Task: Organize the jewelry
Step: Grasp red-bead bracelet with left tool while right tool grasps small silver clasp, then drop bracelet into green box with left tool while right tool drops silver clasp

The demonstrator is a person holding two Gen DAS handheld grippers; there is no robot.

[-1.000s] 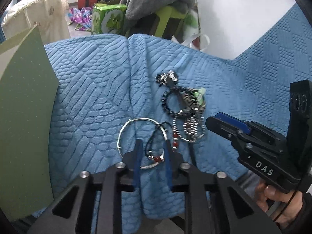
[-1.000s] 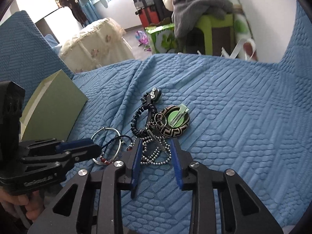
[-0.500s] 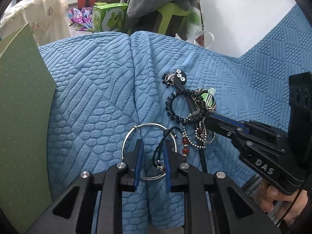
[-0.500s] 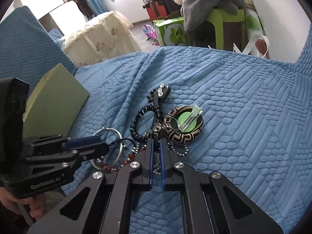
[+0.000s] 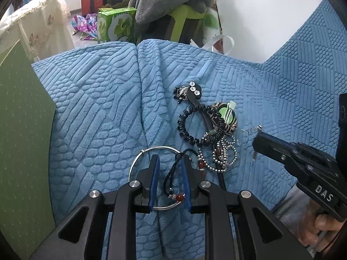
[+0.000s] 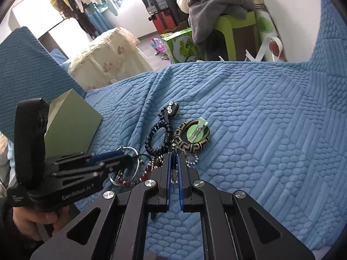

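Observation:
Tangled jewelry lies on a blue quilted cover. The pile holds a black coil band, a brown patterned bangle with a green clip inside, a black rhinestone clip and a silver bead chain. My left gripper stands slightly open inside a silver bangle, and a black cord with a red bead lies loose between its pads. My right gripper is shut on a thin silver chain, just right of the pile.
A green board stands at the left on the cover. Beyond the far edge are a green stool under grey clothes, a green carton and a cream draped piece of furniture. Bare cover lies to the right.
The right gripper's jaws closed on the thin silver chain and drew it right, away from the pile, which shifted a little. The left gripper kept its place and its gap.

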